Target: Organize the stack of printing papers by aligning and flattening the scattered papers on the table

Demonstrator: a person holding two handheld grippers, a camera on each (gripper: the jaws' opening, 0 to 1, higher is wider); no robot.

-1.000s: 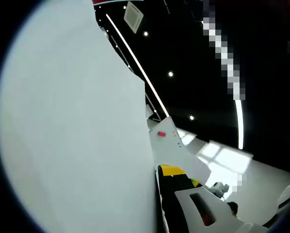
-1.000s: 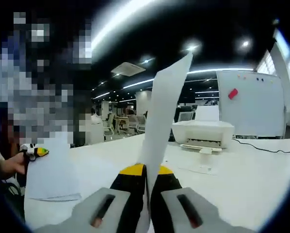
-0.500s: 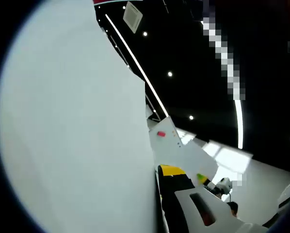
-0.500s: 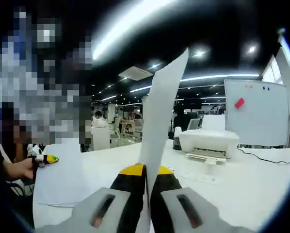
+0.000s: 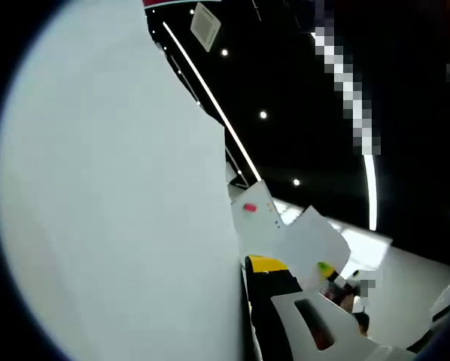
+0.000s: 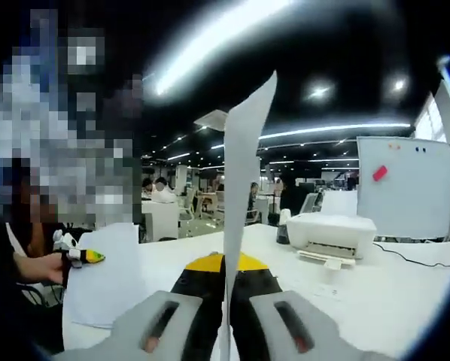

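Observation:
A big white paper sheet (image 5: 120,203) stands right in front of the left gripper view, seen almost flat-on. My left gripper (image 5: 249,265) is shut on its lower edge, and one yellow-and-black jaw shows beside it. In the right gripper view my right gripper (image 6: 225,263) is shut on a second white sheet (image 6: 244,180), which stands upright and edge-on between the jaws. The left gripper (image 6: 83,257), held by a hand, grips its sheet (image 6: 104,278) at the left above the white table (image 6: 390,293). The right gripper (image 5: 326,271) and its sheet (image 5: 315,237) also show in the left gripper view.
A white printer (image 6: 334,232) sits on the table at the right, with a cable trailing from it. Behind it stands a whiteboard (image 6: 402,188) with a red magnet. A dark bottle (image 6: 283,228) is beside the printer. Office desks and people are far behind.
The right gripper with its sheet has come further into the left gripper view. In the right gripper view the held sheet has turned more edge-on, and the left gripper's sheet sits closer.

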